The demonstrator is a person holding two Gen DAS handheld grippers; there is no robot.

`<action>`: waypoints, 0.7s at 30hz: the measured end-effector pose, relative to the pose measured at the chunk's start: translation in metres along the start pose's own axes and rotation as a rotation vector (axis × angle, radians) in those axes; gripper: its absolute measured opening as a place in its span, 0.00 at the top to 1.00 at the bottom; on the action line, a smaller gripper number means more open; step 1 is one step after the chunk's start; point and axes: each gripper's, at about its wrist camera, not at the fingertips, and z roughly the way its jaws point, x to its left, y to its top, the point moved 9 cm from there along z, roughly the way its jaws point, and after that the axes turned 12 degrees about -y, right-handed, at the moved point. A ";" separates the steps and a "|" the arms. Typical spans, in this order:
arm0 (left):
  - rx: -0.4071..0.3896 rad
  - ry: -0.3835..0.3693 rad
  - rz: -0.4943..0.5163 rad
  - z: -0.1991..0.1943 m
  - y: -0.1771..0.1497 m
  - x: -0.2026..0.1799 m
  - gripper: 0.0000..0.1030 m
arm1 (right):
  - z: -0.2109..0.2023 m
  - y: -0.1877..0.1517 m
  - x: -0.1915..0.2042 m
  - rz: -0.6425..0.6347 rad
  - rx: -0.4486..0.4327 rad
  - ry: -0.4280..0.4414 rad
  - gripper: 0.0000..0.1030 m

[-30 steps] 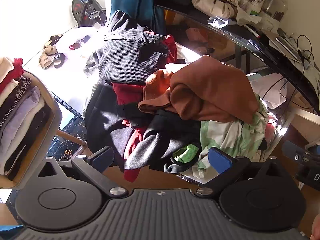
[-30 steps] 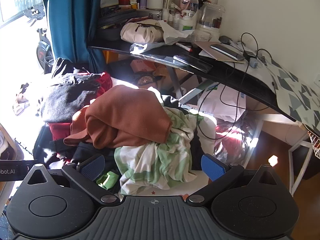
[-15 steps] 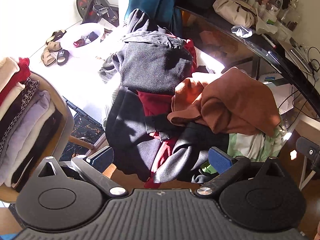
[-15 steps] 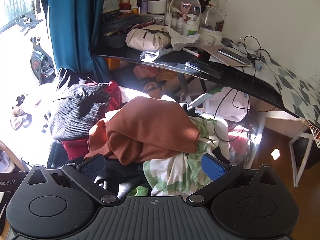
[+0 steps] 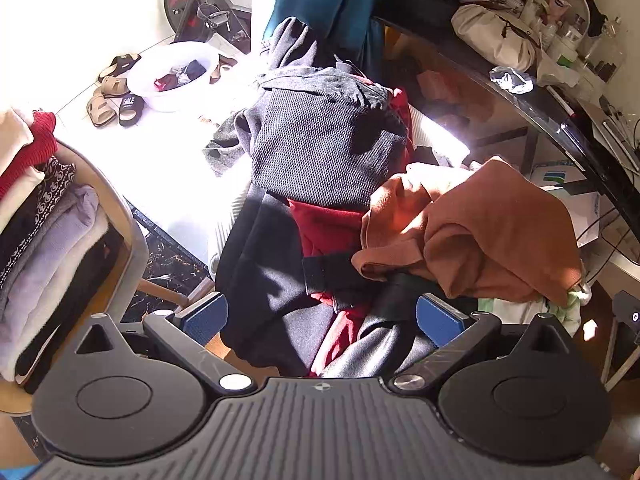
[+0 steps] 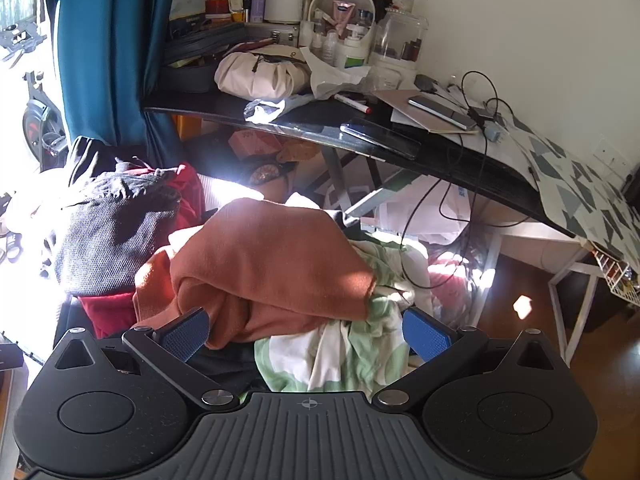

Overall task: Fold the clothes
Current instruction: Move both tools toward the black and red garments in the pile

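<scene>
A pile of unfolded clothes lies ahead of both grippers. A rust-brown garment [image 5: 492, 232] [image 6: 272, 264] sits on top, with a dark grey knit [image 5: 324, 148] [image 6: 112, 240], a dark red garment [image 5: 324, 224] and a black garment [image 5: 272, 284] to its left. A green-and-white cloth [image 6: 352, 356] lies under the brown one. My left gripper [image 5: 322, 316] is open over the black and red clothes, holding nothing. My right gripper [image 6: 306, 334] is open over the brown garment's near edge and the green cloth, holding nothing.
A chair [image 5: 120, 216] at the left holds a stack of folded clothes [image 5: 44, 224]. A black desk [image 6: 452, 152] crowded with cosmetics, a bag and cables overhangs the pile at the back right. A white basin [image 5: 172, 74] and sandals lie on the sunlit floor. A teal curtain [image 6: 104, 48] hangs behind.
Both grippers have drawn back and swung left of where they were. The pile now sits further off and more to the right. Both stay open and empty.
</scene>
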 end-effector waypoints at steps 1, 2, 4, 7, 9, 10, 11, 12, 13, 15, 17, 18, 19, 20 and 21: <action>-0.008 0.007 -0.008 0.002 0.007 0.001 0.00 | 0.005 0.004 0.004 -0.001 -0.008 0.015 0.01; -0.018 0.013 -0.016 0.004 0.015 0.003 0.00 | 0.009 0.009 0.008 0.000 -0.016 0.033 0.01; -0.046 0.036 -0.031 0.008 0.033 0.005 0.00 | 0.021 0.023 0.017 0.016 -0.022 0.082 0.01; -0.084 0.078 -0.043 0.016 0.063 0.005 0.00 | 0.043 0.047 0.030 0.048 -0.025 0.150 0.01; -0.086 0.118 -0.049 0.025 0.078 0.006 0.00 | 0.062 0.064 0.035 0.068 -0.037 0.188 0.01; -0.080 0.134 -0.059 0.032 0.085 0.006 0.00 | 0.071 0.071 0.038 0.069 -0.049 0.203 0.01; -0.072 0.140 -0.074 0.039 0.092 0.007 0.00 | 0.080 0.077 0.041 0.067 -0.061 0.217 0.01; -0.064 0.137 -0.091 0.046 0.096 0.007 0.00 | 0.090 0.082 0.044 0.054 -0.060 0.234 0.01; -0.053 0.132 -0.114 0.054 0.100 0.008 0.00 | 0.100 0.086 0.049 0.037 -0.054 0.253 0.01; -0.024 0.129 -0.150 0.070 0.104 0.008 0.00 | 0.119 0.090 0.059 -0.003 -0.026 0.297 0.01; 0.006 0.138 -0.176 0.081 0.106 0.007 0.00 | 0.135 0.089 0.070 -0.042 0.030 0.346 0.01; 0.012 0.143 -0.183 0.086 0.106 0.006 0.00 | 0.142 0.088 0.075 -0.055 0.057 0.366 0.01; 0.017 0.148 -0.186 0.091 0.106 0.005 0.00 | 0.147 0.087 0.079 -0.062 0.070 0.381 0.01; 0.019 0.151 -0.185 0.095 0.107 0.003 0.00 | 0.153 0.087 0.082 -0.071 0.079 0.393 0.01; 0.022 0.156 -0.184 0.100 0.108 0.003 0.00 | 0.158 0.086 0.087 -0.087 0.084 0.395 0.01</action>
